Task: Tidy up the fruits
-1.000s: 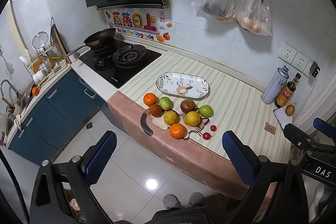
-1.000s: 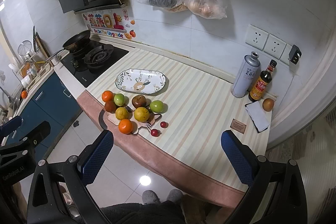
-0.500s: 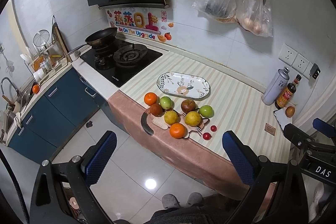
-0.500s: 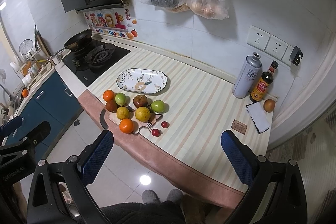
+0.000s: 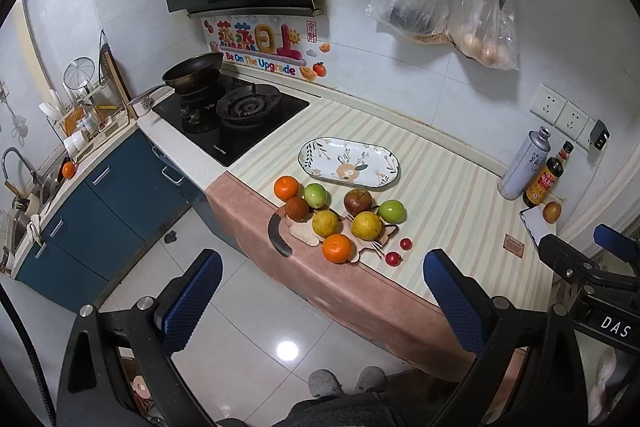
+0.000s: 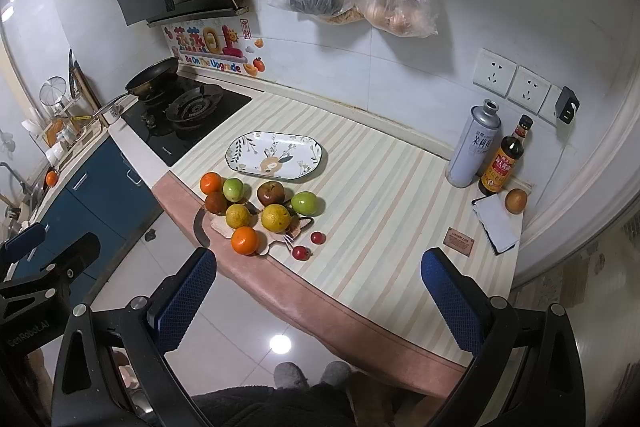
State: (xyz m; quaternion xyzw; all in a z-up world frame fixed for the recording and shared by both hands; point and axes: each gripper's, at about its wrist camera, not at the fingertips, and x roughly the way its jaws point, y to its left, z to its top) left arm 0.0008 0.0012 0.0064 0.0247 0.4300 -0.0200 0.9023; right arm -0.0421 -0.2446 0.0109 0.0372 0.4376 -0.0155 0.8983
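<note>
well back from the fruits [image 5: 340, 215], left tongs [image 5: 320, 299] and right tongs [image 6: 318, 295] both gape wide, holding nothing.

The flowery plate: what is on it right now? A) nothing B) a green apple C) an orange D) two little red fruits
A: the plate shows only its painted pattern; the orange, the green apple and the two little red fruits all sit nearer the counter's front edge, off the plate.
</note>
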